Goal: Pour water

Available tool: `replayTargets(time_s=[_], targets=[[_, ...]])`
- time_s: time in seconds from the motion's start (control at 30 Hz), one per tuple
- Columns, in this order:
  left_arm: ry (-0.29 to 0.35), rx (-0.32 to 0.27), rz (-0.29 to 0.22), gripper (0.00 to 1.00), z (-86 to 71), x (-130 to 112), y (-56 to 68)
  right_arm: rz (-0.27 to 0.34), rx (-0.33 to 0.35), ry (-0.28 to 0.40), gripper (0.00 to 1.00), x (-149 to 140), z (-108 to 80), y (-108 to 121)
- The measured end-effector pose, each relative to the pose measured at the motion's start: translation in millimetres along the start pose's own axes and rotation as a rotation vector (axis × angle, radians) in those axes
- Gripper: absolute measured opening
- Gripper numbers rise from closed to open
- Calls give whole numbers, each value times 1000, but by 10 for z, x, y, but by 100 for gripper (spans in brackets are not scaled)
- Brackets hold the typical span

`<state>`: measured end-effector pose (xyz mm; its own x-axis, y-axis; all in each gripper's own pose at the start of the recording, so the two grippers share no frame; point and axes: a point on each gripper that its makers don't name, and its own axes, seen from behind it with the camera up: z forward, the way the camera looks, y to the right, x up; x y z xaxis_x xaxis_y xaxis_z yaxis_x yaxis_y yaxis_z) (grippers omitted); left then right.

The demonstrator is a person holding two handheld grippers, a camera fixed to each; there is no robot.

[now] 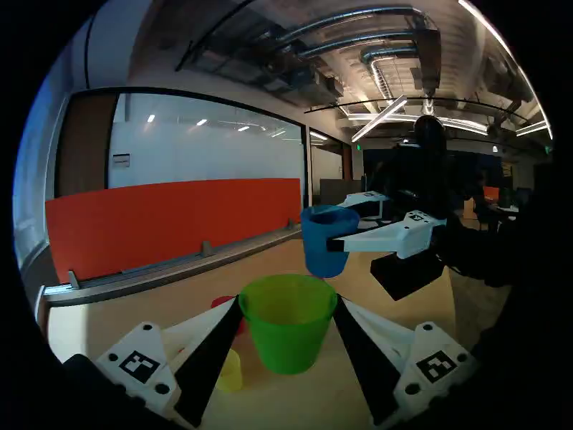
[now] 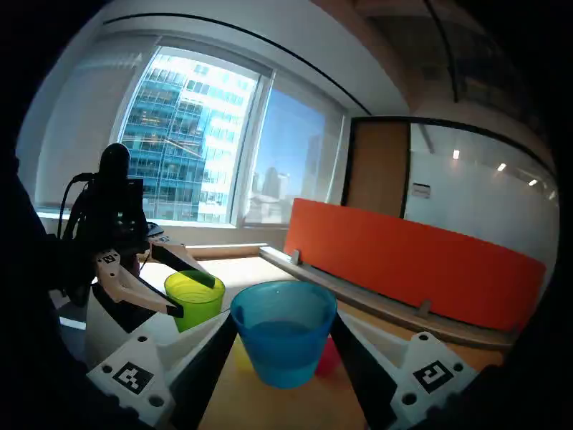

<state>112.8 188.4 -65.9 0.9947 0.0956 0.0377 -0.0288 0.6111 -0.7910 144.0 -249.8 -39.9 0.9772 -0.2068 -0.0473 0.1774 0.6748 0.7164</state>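
We see left tongs (image 1: 286, 304) clamped on green cup (image 1: 288, 344), lower centre, upright, likely as receiver, while right tongs (image 2: 283, 319) grip blue cup (image 2: 284, 355) of water, lower centre, level above bench (image 2: 286, 410), ready to tip.

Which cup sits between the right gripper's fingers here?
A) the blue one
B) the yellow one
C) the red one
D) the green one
A: in the right gripper view the blue cup is clamped between the right gripper fingers; the left gripper holds the green cup.
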Motion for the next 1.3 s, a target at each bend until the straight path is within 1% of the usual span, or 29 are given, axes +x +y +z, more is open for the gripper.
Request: replayTargets(time_s=[0.4, 0.67, 1.0, 1.3], targets=[[3, -6, -11, 89, 36, -69, 34, -166, 7, -10, 90, 194, 56, 47], [9, -18, -12, 89, 34, -60, 84, -285, 10, -7, 90, 328, 131, 65], [14, -31, -13, 89, 48, -34, 125, -405, 5, -8, 90, 483, 196, 129], [18, -43, -12, 89, 79, -22, 167, -534, -4, -13, 90, 573, 260, 162]])
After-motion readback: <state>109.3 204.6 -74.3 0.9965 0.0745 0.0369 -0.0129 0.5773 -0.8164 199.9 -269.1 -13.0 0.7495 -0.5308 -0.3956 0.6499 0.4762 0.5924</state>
